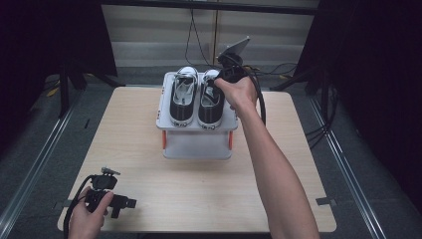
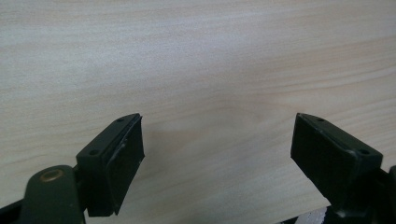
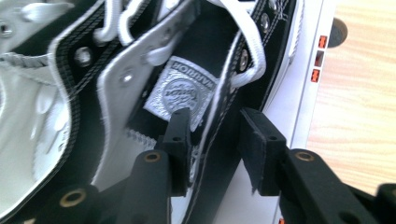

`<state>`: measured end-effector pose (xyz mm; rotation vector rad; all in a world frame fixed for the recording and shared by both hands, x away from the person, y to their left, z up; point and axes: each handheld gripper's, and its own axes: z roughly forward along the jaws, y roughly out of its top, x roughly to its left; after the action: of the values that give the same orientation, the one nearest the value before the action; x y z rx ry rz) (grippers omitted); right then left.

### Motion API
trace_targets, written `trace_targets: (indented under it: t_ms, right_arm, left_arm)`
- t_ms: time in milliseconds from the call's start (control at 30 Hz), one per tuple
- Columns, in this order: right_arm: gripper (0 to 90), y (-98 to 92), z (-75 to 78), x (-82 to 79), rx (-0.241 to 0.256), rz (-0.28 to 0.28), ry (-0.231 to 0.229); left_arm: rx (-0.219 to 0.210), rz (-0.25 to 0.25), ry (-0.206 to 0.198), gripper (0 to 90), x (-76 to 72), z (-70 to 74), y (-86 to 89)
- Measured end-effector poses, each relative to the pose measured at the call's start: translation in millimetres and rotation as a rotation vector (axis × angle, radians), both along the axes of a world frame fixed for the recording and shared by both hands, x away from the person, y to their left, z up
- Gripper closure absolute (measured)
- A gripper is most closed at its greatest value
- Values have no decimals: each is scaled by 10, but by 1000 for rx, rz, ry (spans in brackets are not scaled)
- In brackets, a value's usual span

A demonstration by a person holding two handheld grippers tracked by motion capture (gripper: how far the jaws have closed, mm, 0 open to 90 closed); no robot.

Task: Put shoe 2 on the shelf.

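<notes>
Shoes sit as a pair on top of a white plastic two-tier rack (image 1: 164, 119) at the middle of the far edge of the pale wooden worktop (image 1: 199, 189); the black canvas sneaker with white laces and white sole on the right (image 1: 211, 102) lies just beside its matching black canvas sneaker on the left (image 1: 182, 98); the right hand-held gripper (image 3: 212, 140) has its jaws narrowly parted around the right sneaker's side wall, one jaw inside the opening and one outside, though whether they press the canvas I cannot tell; the left hand-held gripper (image 2: 217, 149) rests near the worktop's near-left corner, jaws wide apart and holding nothing.
</notes>
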<state>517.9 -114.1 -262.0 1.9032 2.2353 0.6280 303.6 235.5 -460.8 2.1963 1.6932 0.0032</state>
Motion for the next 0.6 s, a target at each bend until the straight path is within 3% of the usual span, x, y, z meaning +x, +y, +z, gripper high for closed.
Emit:
trace_targets:
  t_ms: [333, 600]
  right_arm:
    - [607, 49, 253, -220, 10, 80, -77]
    - [533, -313, 343, -446, 19, 105, -100]
  left_arm:
    - [5, -8, 6, 170, -1, 0, -5]
    - [11, 25, -1, 170, 4, -4, 42]
